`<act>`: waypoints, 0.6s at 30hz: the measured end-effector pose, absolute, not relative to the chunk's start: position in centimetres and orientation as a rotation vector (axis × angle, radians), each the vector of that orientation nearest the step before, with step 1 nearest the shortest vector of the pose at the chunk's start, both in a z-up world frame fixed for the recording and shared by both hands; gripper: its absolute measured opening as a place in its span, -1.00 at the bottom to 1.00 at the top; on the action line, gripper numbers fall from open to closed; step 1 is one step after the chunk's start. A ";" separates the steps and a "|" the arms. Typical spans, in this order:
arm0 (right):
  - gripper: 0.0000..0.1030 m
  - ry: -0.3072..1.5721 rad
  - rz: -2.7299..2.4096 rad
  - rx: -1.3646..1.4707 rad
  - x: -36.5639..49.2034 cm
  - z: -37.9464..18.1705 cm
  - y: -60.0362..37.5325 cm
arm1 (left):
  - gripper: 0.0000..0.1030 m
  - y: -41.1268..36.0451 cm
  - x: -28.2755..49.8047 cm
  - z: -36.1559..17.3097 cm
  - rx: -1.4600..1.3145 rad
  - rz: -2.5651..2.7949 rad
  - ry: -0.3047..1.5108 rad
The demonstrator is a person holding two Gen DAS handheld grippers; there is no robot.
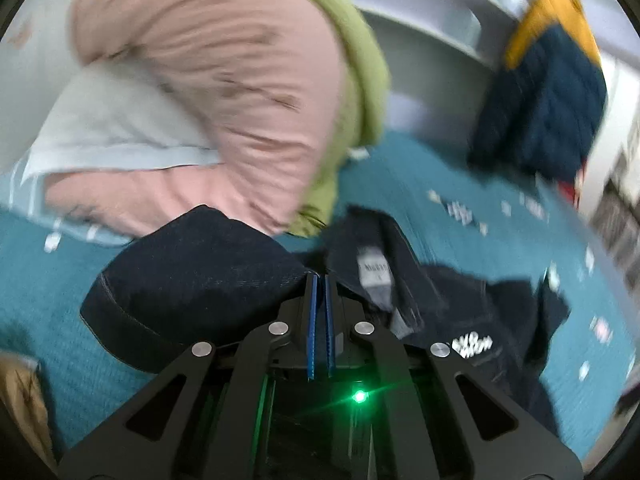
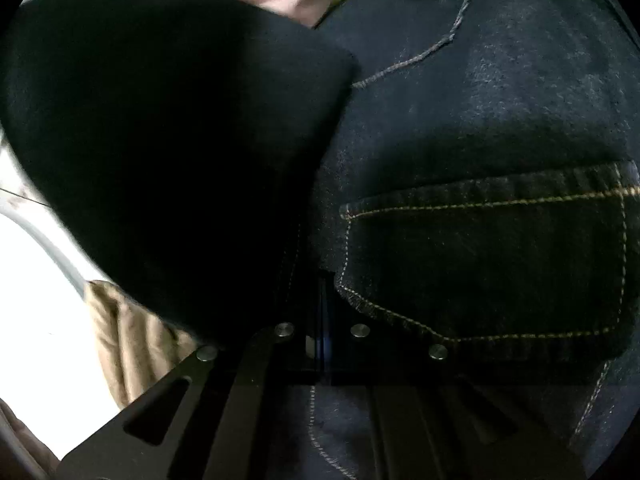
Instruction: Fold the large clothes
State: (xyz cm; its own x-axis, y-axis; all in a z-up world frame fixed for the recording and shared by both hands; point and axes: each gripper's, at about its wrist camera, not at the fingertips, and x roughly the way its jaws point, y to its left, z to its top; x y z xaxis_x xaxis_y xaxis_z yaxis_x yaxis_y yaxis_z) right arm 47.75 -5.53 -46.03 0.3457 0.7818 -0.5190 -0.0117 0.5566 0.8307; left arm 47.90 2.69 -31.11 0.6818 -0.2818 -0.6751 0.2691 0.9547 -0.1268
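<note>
Dark blue jeans (image 1: 192, 276) lie bunched on a teal bedspread (image 1: 460, 208), with a grey label (image 1: 374, 274) showing inside the waistband. My left gripper (image 1: 321, 280) is shut on a fold of the jeans, blue pads pressed together. In the right wrist view the jeans (image 2: 480, 120) fill the frame, with a back pocket (image 2: 488, 276) stitched in tan thread. My right gripper (image 2: 323, 280) is shut on the denim beside that pocket. A raised dark fold (image 2: 160, 140) hangs at the left.
Pink bedding (image 1: 224, 80) and a green cloth (image 1: 360, 64) are piled behind the jeans, with a pale pillow (image 1: 108, 128) at the left. A navy and yellow garment (image 1: 548, 92) stands at the far right. Tan fabric (image 2: 128, 344) shows lower left.
</note>
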 end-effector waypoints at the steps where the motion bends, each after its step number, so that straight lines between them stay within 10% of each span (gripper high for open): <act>1: -1.00 1.077 0.587 0.882 47.1 -45.8 -6.4 | -0.93 1.4 48.2 -31.6 0.028 -0.330 0.788; 7: -0.63 1.001 0.333 0.871 41.0 -43.3 -13.5 | -0.94 -3.3 47.8 -36.0 0.226 -0.363 0.883; 9: 0.01 0.965 0.255 0.861 38.6 -42.0 -17.2 | -0.95 -3.9 47.5 -37.5 0.260 -0.365 0.914; 14: 0.02 0.947 0.128 0.784 38.1 -39.8 -23.3 | -0.92 -6.5 46.5 -43.1 0.495 -0.361 1.023; 18: 0.06 0.934 0.109 0.743 39.8 -38.4 -24.6 | 0.06 -6.9 43.7 -43.5 0.584 -0.365 0.959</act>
State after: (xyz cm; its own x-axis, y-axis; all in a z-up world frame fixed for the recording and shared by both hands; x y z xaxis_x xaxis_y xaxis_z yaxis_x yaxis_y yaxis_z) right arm 39.85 -24.59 -38.36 0.6084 0.3917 -0.6902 0.2230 0.7503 0.6224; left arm 43.68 -6.90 -43.53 0.5315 -0.0372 -0.8462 0.5351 0.7892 0.3014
